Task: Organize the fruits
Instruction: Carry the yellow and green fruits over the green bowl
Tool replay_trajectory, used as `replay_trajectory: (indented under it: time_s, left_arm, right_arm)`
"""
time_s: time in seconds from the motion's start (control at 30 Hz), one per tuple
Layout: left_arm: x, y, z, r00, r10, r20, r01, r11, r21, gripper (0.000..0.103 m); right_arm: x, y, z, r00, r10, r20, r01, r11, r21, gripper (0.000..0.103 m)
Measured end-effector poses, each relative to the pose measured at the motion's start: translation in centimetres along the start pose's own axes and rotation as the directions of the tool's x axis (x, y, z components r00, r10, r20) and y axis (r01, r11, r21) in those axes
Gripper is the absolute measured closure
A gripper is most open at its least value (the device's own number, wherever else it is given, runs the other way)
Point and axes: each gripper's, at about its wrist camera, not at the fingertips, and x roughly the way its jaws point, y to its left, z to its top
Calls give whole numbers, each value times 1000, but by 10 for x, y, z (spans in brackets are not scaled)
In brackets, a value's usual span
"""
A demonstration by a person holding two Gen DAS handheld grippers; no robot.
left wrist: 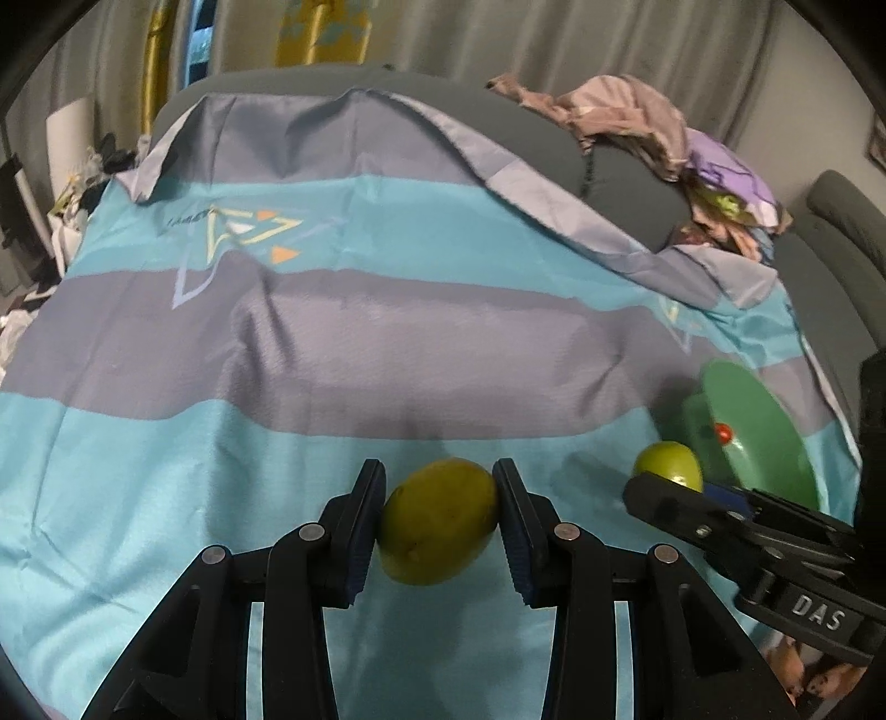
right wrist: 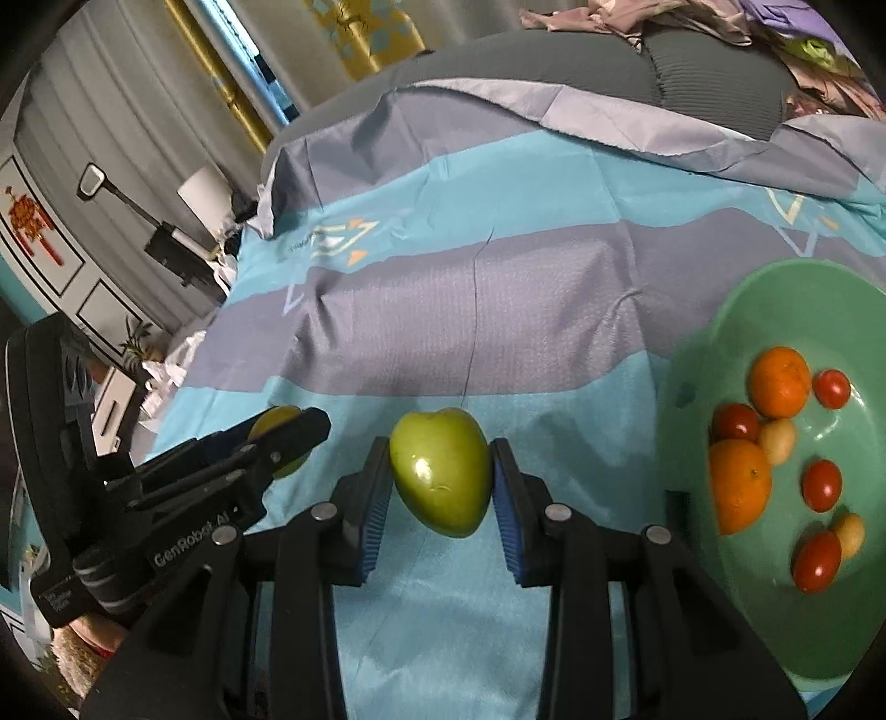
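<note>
My left gripper [left wrist: 440, 526] is shut on a yellow-green oval fruit [left wrist: 437, 523], held above the blue and grey sheet [left wrist: 387, 343]. My right gripper [right wrist: 440, 487] is shut on a green apple [right wrist: 440, 476]. In the left wrist view the right gripper [left wrist: 686, 498] shows at the right with the apple [left wrist: 667, 462]. In the right wrist view the left gripper [right wrist: 277, 437] shows at the left with its fruit [right wrist: 271, 423] partly hidden. A green bowl [right wrist: 720, 310] at the right holds two oranges [right wrist: 739, 484], several red tomatoes [right wrist: 817, 562] and small pale fruits [right wrist: 778, 440].
The sheet covers a grey bed. A heap of clothes [left wrist: 653, 127] lies at the far right of the bed. Curtains [left wrist: 498, 33] hang behind. A lamp and clutter [right wrist: 194, 221] stand at the left beside the bed. The bowl [left wrist: 758, 421] shows edge-on.
</note>
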Motion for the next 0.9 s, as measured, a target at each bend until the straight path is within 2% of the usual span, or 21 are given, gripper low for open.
replay_trajectory:
  time_s: [0.17,0.37,0.67,0.9]
  left_arm:
    - [-15,-19,0,998,-49,38,49,999,17,63]
    - [-28,-53,0,992,-103,72,97,992,83,63]
    - [-27,-113,4,977,-205,52,193,964,182,63]
    - [-15,-156,7,967,-253,26,241,945,222,63]
  right_arm:
    - [-16,-11,1,999,6,39,-7,1000,21,67]
    - [-45,-24,4,994,13,112,-18,999,51,67]
    - [-95,-60,8,973,-30,228,2,992,123,67]
    - [-119,-94,6,959,-92,270,41,981,188,67]
